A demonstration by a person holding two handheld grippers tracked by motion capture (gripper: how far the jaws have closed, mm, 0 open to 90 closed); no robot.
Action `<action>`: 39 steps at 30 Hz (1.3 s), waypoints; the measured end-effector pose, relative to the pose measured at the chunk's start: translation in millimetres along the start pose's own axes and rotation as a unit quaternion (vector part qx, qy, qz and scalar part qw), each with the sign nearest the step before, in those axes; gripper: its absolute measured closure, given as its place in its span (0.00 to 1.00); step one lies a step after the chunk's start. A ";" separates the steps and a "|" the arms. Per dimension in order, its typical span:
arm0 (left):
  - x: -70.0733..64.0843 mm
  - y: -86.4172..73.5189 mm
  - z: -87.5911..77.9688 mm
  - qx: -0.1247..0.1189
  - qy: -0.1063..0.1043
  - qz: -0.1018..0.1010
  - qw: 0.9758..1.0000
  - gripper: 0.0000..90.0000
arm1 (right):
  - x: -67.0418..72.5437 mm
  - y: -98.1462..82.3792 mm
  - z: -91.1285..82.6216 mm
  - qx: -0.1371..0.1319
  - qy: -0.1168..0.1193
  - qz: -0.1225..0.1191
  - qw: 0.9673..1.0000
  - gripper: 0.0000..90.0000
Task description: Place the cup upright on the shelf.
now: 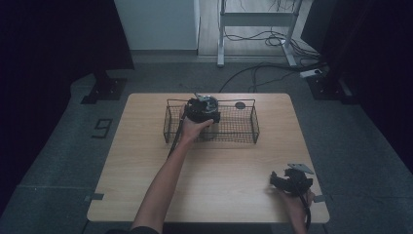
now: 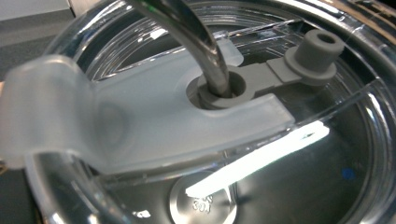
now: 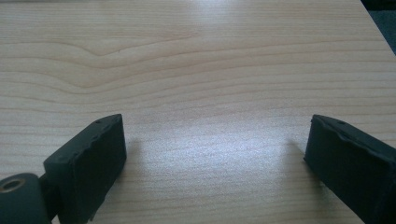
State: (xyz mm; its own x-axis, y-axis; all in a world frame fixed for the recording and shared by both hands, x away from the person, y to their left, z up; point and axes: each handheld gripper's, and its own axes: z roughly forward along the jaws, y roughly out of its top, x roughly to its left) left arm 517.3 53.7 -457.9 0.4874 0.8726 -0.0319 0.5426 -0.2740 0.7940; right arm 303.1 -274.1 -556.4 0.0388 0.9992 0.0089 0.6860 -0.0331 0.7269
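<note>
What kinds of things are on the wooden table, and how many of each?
Black wire mesh basket: 1
Clear plastic cup lid with bent metal straw: 1
Small dark round disc: 1
Hand-held black grippers, left and right: 2
Total: 5

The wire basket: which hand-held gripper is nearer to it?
Left. The left hand-held gripper is over the wire basket at its left part; the right hand-held gripper is apart, near the table's front right corner.

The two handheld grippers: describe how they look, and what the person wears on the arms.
Both the left gripper and the right gripper are black and blocky, each topped by a grey three-cornered plate and trailing a black cable. The right gripper's fingers are chunky black pads with wavy, ridged inner edges. The forearms are bare; a dark sleeve edge shows at the left arm.
</note>
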 end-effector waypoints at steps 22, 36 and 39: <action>-1.1 0.4 -37.5 -0.044 0.011 0.025 0.999 0.00 | 0.0 0.0 0.0 0.000 0.000 0.000 1.000 0.06; 7.9 -19.4 -89.6 -0.050 -0.028 0.019 0.998 0.00 | 0.2 0.0 0.0 0.000 -0.001 0.000 1.000 0.06; 8.0 -23.0 -97.9 -0.048 -0.031 0.020 0.998 0.00 | 0.2 0.0 0.0 0.000 -0.001 0.000 1.000 0.06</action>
State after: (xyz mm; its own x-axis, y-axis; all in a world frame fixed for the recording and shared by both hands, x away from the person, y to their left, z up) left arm 441.7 106.5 -416.9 0.5508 0.8339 -0.0345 0.4549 -0.2653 0.8501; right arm 303.0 -273.9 -556.4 0.0396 0.9992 0.0071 0.6859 -0.0324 0.7270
